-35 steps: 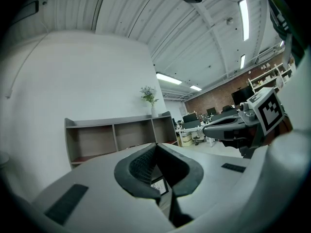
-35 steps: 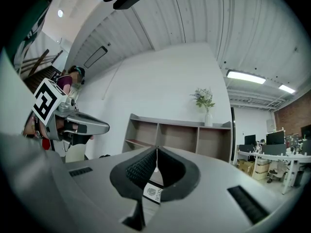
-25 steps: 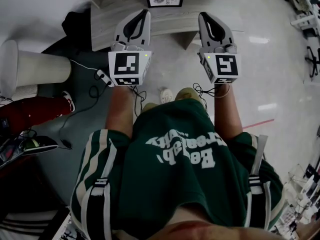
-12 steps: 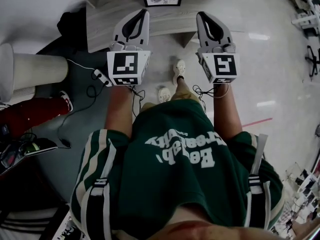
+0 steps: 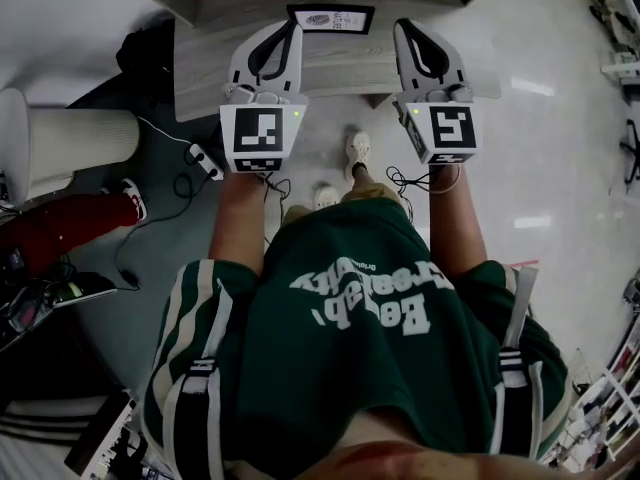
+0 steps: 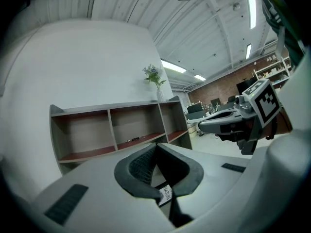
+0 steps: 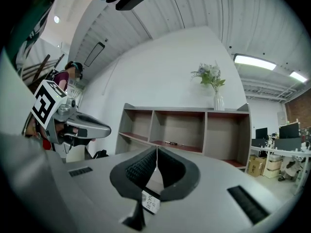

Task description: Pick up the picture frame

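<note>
Person in green shirt, both arms fwd. L claw closed, pads together, nothing btwn them. R claw closed too, empty. Both held level, side by side, over the grey tabletop. On that tabletop the picture frame stands btwn the two claw tips, just ahead of them; neither grips it. Behind: open shelf unit w/ reddish boards, vase w/ flowers on top, white wall at back.

surface: grey wood-grain table | on it: picture frame | behind: open shelf unit | on top: vase of flowers | middle shelf: small dark item
</note>
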The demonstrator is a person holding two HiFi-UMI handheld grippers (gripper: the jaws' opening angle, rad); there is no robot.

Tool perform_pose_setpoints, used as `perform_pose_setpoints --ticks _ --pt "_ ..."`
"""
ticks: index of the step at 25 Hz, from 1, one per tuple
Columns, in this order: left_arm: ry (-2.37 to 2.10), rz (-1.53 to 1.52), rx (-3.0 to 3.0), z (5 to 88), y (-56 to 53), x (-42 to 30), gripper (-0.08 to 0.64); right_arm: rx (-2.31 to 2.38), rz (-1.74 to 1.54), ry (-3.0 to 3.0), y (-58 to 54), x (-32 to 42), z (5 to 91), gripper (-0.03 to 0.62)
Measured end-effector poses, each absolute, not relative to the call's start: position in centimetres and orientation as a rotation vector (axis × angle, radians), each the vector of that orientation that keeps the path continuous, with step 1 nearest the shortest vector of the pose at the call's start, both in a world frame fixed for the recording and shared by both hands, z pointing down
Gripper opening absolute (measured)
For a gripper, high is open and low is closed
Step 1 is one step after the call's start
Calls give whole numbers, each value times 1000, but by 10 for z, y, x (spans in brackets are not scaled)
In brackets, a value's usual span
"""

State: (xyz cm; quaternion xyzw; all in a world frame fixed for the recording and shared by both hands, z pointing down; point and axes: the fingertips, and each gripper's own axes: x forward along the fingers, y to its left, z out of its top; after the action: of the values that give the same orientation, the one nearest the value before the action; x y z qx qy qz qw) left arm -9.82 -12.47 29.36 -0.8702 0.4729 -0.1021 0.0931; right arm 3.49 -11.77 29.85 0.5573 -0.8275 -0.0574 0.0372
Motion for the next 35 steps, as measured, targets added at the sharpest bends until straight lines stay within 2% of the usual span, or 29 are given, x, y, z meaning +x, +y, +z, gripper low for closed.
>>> perform_pose_setpoints --ticks 13,35 --pt "1524 -328 -2537 314 -264 -66 18 1550 -153 -2627 -274 60 320 34" --pt "1507 -430 -2502 325 -307 -37 18 1468 -143 -2707 -319 76 328 34"
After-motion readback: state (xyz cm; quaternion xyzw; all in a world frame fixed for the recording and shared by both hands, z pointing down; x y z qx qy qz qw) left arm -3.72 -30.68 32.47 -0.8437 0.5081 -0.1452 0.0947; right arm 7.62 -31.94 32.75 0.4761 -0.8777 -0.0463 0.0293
